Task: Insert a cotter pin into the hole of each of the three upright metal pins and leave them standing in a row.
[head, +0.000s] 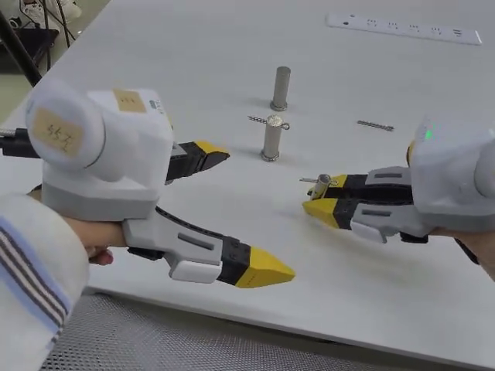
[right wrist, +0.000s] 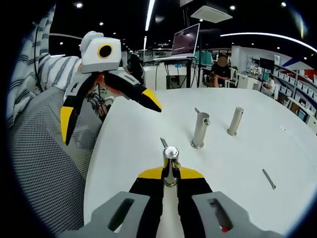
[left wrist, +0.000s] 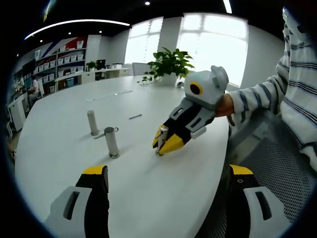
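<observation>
white table [head: 193, 46], right tongs [right wrist: 170, 176] tight on one upright metal pin [right wrist: 171, 154], left tongs [left wrist: 167, 171] wide apart

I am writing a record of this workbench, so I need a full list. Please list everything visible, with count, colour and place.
far metal pin: one, silver, upright, farthest back.
middle metal pin: one, silver, upright, in front of it.
near metal pin: one, silver, nearest, gripped.
inserted cotter pins: two, grey, through the middle and near pins.
loose cotter pin: one, grey, lying right of the pins.
power strip: one, white, far table edge.
table: one, white.
left tongs: one, white and black, yellow tips, open, near table edge.
right tongs: one, same colours, shut on the near metal pin.
striped sleeve: one, white with dark stripes, bottom left.
</observation>
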